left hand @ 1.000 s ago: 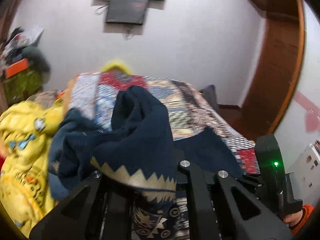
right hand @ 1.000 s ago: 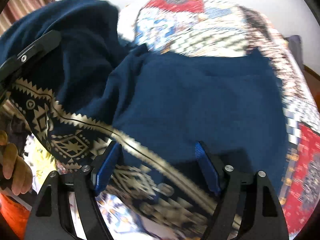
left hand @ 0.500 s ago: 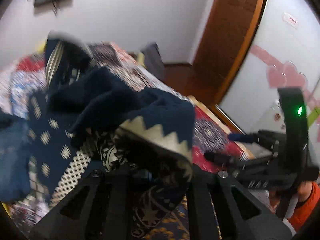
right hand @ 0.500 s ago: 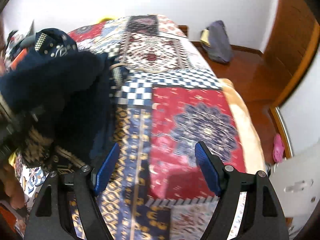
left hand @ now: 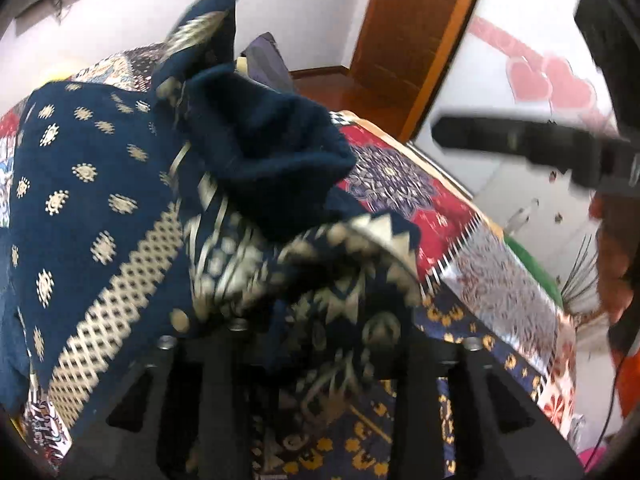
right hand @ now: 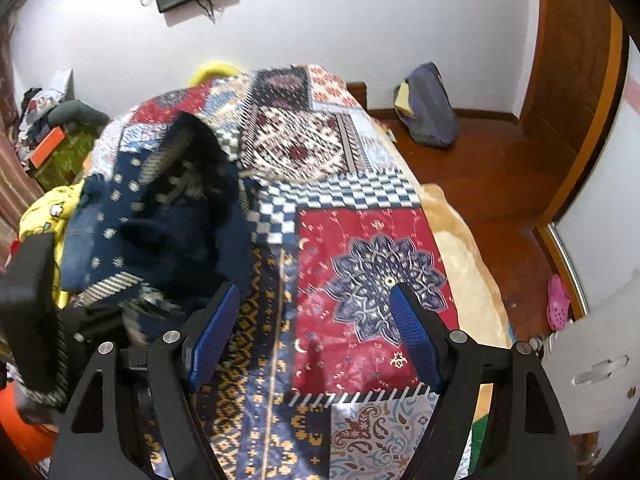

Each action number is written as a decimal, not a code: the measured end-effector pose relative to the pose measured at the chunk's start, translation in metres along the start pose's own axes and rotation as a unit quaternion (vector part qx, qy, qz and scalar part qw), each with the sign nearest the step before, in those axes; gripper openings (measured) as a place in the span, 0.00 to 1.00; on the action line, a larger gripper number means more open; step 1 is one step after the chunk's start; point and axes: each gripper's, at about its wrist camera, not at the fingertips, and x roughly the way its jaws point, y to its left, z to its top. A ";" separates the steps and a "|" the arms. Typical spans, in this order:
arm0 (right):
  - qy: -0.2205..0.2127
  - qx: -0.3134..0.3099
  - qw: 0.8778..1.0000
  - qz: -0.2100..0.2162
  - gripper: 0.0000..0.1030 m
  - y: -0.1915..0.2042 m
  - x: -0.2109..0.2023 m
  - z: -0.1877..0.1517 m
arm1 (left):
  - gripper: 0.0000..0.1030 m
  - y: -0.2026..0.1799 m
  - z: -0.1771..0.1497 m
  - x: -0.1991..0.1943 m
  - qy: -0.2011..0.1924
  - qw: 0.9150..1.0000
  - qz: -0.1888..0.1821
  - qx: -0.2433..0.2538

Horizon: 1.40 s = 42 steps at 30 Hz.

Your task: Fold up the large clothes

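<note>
At the left of the bed (right hand: pixel 360 240), the navy patterned garment (left hand: pixel 120 200) sits bunched in a heap on the patchwork bedspread (right hand: pixel 344 344), its zigzag-trimmed hem gathered into the left gripper (left hand: pixel 320 320), whose jaws are pinching the cloth. Toward the middle, the right gripper (right hand: pixel 316 340) hangs over bare red and blue quilt patches with its blue-padded jaws spread wide and nothing between them. On the far right, a grey bag (right hand: pixel 430 108) lies on the wooden floor (right hand: pixel 500 184) near the wall.
</note>
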 end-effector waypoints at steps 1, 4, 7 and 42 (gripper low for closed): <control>-0.005 -0.005 1.000 0.001 0.72 0.003 -0.004 0.001 | 0.43 -0.003 -0.002 -0.002 0.001 1.000 0.003 0.005; -0.016 -0.020 1.000 0.005 0.72 0.011 -0.015 0.004 | 0.53 -0.013 -0.008 -0.016 0.005 0.999 0.022 0.028; -0.028 -0.038 0.999 0.011 0.72 0.021 -0.021 0.008 | 0.54 -0.017 -0.013 -0.036 -0.008 0.999 0.036 0.020; 0.092 0.020 0.986 0.140 0.74 0.024 0.068 -0.036 | 0.83 0.106 -0.030 -0.123 -0.064 0.985 0.131 -0.087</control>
